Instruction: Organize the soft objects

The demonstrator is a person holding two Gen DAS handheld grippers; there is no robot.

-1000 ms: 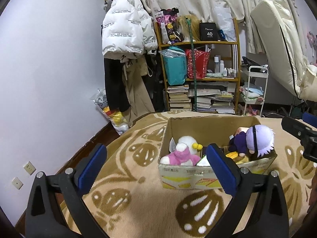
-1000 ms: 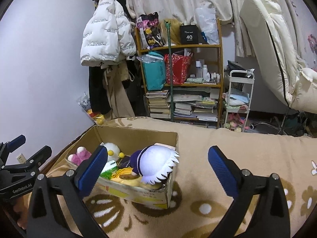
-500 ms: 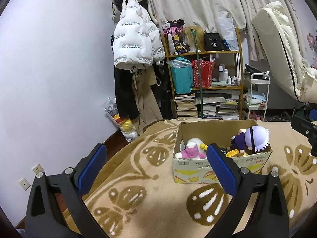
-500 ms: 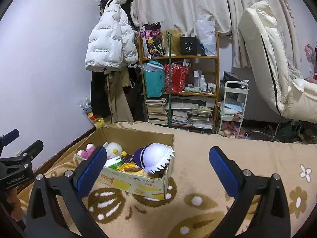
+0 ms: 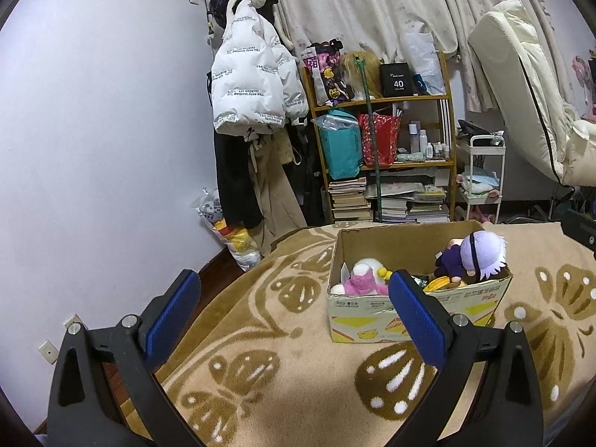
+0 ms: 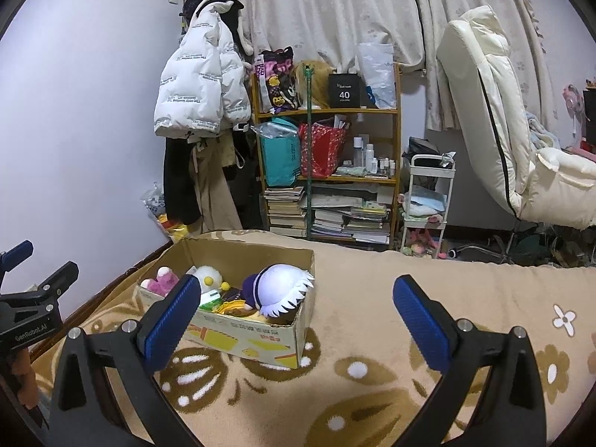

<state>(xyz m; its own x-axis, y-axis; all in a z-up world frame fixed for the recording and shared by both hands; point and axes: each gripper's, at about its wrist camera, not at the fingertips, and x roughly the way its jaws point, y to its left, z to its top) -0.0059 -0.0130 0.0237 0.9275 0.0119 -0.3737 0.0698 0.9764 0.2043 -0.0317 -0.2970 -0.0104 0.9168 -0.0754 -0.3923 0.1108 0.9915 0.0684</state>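
The cardboard box sits on the patterned blanket, holding a purple-haired doll, a pink plush, a white plush and what may be yellow packets. Both the left gripper and right gripper hover with jaws apart, empty.

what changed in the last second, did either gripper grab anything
No grab. Both grippers, left gripper and right gripper, pulled back from the cardboard box, which looks smaller now. Fingers stayed wide open and empty. The purple-haired doll and pink plush still sit in the box.
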